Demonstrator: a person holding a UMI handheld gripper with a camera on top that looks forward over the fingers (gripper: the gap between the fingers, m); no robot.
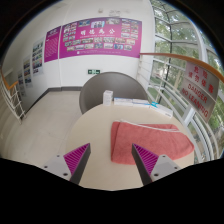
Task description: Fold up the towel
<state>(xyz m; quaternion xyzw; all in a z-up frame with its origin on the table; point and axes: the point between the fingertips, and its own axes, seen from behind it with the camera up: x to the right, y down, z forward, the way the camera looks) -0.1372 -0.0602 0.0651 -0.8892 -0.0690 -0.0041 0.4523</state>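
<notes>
A pink towel (150,138) lies flat on a round light table (85,130), ahead and to the right of my fingers. My gripper (112,158) is open and empty, hovering over the table's near edge. The left finger's magenta pad (78,157) is over bare table. The right finger's pad (149,158) overlaps the towel's near edge.
A grey chair back (98,95) stands beyond the table. A white box-like object (128,101) and a small blue item (153,104) sit at the table's far side. A wall with posters (95,37) is behind, and glass windows (185,70) are on the right.
</notes>
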